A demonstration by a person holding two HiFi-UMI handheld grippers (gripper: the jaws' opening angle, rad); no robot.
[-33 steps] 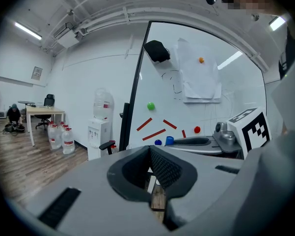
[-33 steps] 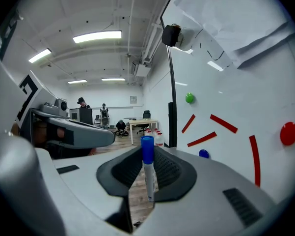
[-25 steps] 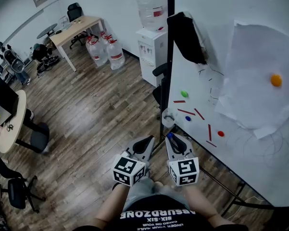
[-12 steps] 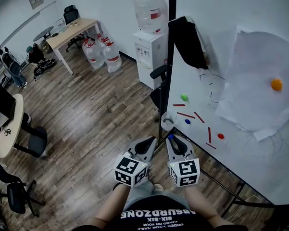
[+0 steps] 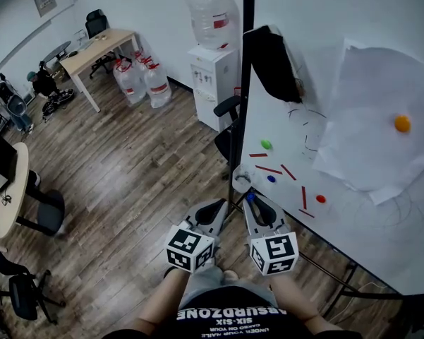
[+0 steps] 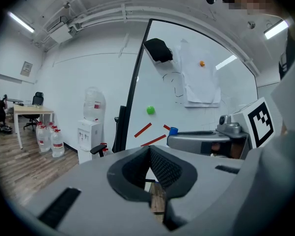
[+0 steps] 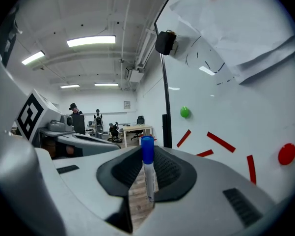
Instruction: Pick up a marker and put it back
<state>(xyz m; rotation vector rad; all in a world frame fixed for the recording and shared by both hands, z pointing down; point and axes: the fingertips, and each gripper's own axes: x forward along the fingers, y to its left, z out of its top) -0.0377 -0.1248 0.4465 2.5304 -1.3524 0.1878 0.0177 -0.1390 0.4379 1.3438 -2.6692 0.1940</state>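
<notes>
A white marker with a blue cap [image 7: 147, 166] stands upright between the pads of my right gripper [image 7: 148, 181], which is shut on it. In the head view the cap [image 5: 250, 198] pokes out at the right gripper's [image 5: 255, 206] tips, close to the lower left corner of the whiteboard [image 5: 353, 217]. My left gripper [image 5: 212, 212] is beside it on the left, at the same height. Its jaws [image 6: 149, 165] meet at the tips with nothing between them. From the left gripper view the blue cap [image 6: 173, 131] shows at the right gripper's nose.
The whiteboard carries red strips, a green magnet [image 5: 267, 144], a blue one [image 5: 271, 178], a red one [image 5: 320, 198], a paper sheet [image 5: 381, 140] and a black cloth [image 5: 271, 58]. A small clear cup [image 5: 241, 179] hangs at its edge. A water dispenser [image 5: 213, 83] stands behind.
Both grippers keep their places side by side, the marker still in the right one. The head view has drifted a little, so the room slides left.
</notes>
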